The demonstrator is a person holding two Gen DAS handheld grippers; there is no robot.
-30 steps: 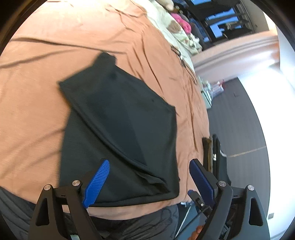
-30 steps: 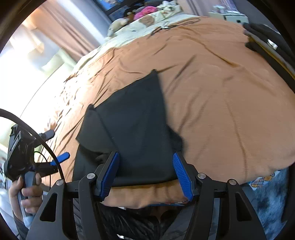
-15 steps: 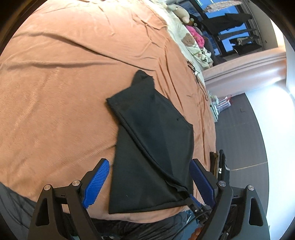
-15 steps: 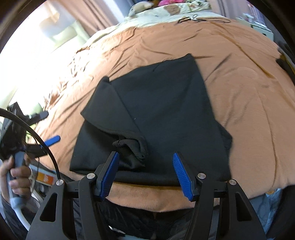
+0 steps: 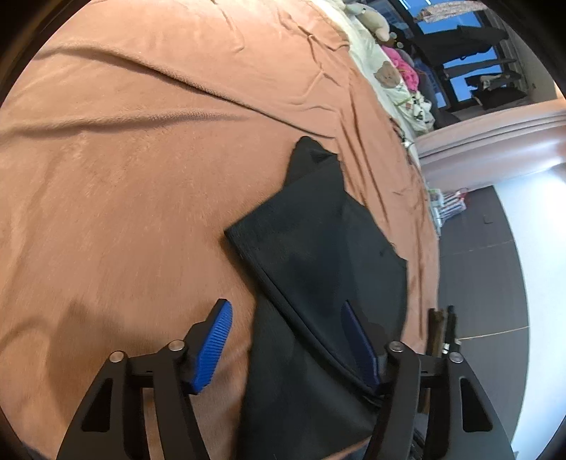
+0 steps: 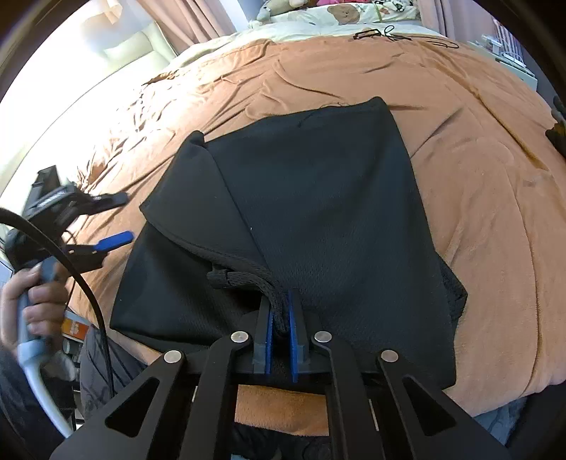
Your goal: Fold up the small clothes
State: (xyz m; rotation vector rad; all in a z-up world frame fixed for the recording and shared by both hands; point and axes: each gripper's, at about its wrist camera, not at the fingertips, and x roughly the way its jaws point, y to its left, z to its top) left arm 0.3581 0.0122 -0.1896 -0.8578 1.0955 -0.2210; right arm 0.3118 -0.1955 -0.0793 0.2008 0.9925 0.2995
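Your right gripper, spread a moment ago, has its fingers pinching the drawstring at the near hem of the black shorts, which lie half-folded on the bed. Your left gripper is closing, cloth between its fingers, not yet pressed. I judge the next fold is ready once it grips.

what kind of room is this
Most likely a bedroom: the black garment lies on a wide bed under a brown blanket, with teddy-bear print bedding at the far end and curtains by a bright window.
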